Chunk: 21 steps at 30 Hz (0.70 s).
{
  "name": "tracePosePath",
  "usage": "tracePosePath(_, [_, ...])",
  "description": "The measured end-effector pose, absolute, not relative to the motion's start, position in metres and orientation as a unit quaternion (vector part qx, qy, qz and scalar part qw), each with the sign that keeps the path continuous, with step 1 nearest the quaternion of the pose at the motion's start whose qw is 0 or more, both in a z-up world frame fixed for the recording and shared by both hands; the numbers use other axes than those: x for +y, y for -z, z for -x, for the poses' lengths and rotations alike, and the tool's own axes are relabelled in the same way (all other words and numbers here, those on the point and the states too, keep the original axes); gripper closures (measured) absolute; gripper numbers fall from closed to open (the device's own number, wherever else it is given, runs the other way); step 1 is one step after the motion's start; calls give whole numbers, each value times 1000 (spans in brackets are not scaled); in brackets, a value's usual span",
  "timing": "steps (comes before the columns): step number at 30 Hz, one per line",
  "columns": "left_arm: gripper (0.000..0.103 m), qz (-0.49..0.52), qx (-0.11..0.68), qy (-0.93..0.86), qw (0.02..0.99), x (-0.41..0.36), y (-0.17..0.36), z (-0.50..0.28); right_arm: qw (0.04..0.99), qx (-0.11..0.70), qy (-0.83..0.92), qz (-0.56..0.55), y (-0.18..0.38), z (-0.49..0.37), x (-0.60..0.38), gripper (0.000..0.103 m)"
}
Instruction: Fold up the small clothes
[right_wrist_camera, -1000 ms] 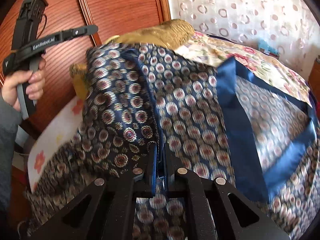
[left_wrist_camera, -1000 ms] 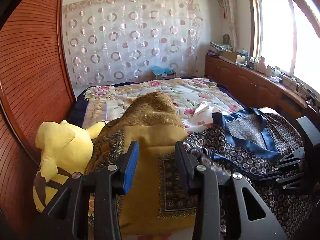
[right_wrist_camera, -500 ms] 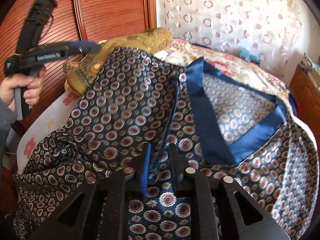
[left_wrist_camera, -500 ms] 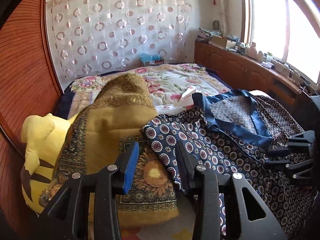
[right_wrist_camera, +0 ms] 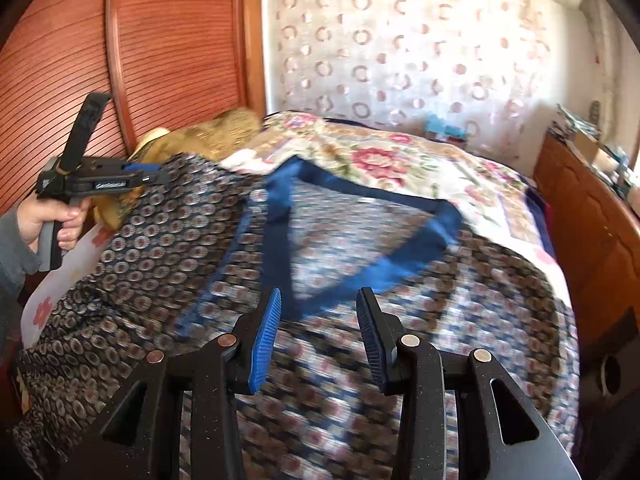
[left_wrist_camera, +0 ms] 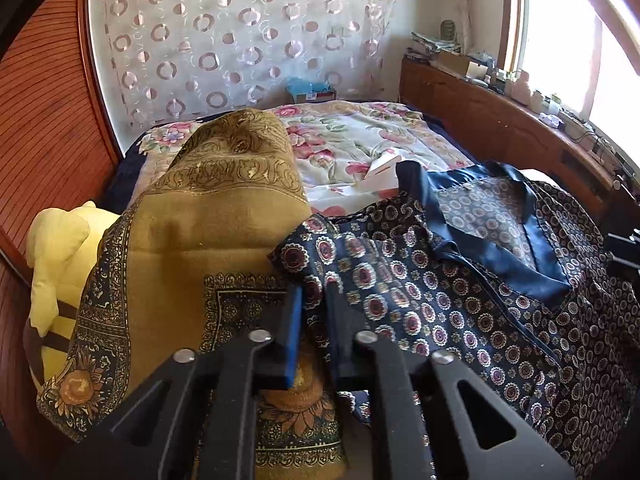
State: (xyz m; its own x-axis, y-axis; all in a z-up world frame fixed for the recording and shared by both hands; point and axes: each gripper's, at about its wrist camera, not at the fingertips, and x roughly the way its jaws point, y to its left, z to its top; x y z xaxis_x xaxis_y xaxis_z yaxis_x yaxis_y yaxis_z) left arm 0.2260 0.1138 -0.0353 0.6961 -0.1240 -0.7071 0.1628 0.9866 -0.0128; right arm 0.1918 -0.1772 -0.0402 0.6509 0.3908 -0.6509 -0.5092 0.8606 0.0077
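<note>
Satiny patterned shirt; matt mustard cloth; ribbed wood panel

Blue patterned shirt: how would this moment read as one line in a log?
left gripper: shut on shirt edge | right gripper: open above shirt, blurred | shirt: spread on bed | fold: not yet done

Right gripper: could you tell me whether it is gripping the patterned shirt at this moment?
No, the right gripper is open above the patterned shirt, nothing between its fingers.

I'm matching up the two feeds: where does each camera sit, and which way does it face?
Left wrist: behind the left gripper, jaws nearly shut on the patterned garment, facing the curtain.
Right wrist: behind the open right gripper, over the garment; the person's left hand shows.
Shared: garment, mustard cloth, floral bedspread.
</note>
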Motion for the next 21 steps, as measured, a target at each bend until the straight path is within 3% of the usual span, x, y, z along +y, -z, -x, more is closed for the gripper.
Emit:
tracePosePath(11, [101,-32,301,-21,953,149,-16,-206,927,339,-161,13,52,-171,-282,62])
tracePosePath(18, [101,-1,322,11,947,171,-12,-208,936,328,-125,-12,48,-146,-308,62])
tracePosePath(21, [88,-7,327,11,945,162,-6,-205,937,326,-122,-11,48,-133,-311,62])
